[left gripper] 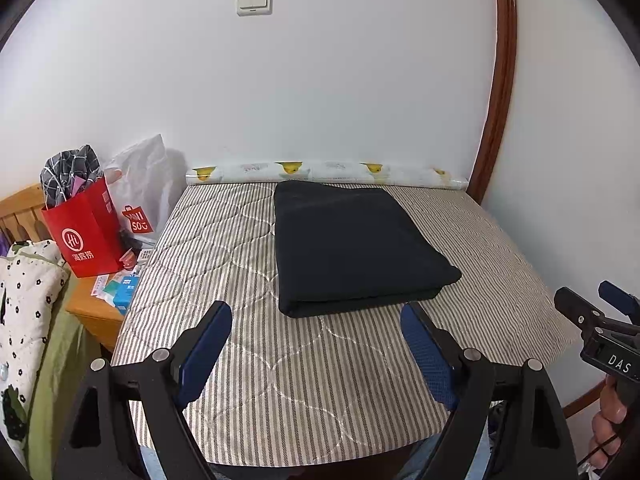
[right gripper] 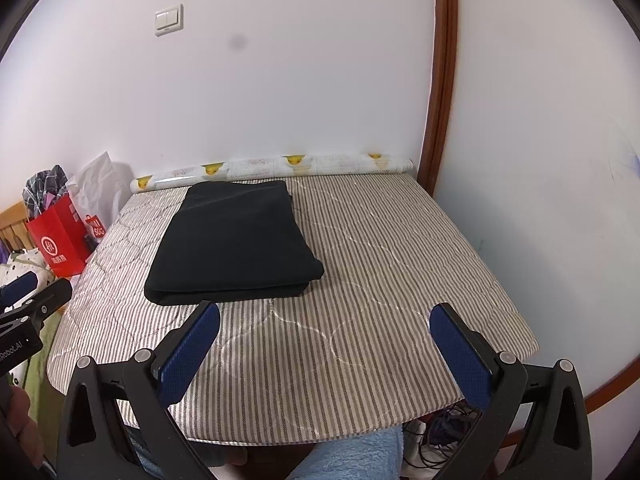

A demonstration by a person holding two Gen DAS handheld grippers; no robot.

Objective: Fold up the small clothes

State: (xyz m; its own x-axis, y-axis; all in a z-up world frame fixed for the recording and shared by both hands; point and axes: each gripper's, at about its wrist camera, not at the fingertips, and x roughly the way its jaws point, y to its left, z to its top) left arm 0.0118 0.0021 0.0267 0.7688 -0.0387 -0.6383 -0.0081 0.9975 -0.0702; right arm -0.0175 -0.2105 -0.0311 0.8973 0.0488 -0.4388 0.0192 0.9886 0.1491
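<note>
A black garment (left gripper: pixel 352 248) lies folded into a flat rectangle on the striped quilted table cover (left gripper: pixel 248 360), toward the back. It also shows in the right wrist view (right gripper: pixel 236 240), left of centre. My left gripper (left gripper: pixel 316 312) is open and empty, held above the near part of the table just in front of the garment's near edge. My right gripper (right gripper: pixel 324 312) is open and empty, in front of and to the right of the garment. The right gripper also shows at the right edge of the left wrist view (left gripper: pixel 600 320).
A roll of duck-print paper (left gripper: pixel 328 172) lies along the back wall. A red paper bag (left gripper: pixel 84 232) and a white plastic bag (left gripper: pixel 140 188) stand on a wooden stand at the left. A white wall (right gripper: pixel 540 160) borders the table's right side. Cables (right gripper: pixel 444 432) lie under the table's front.
</note>
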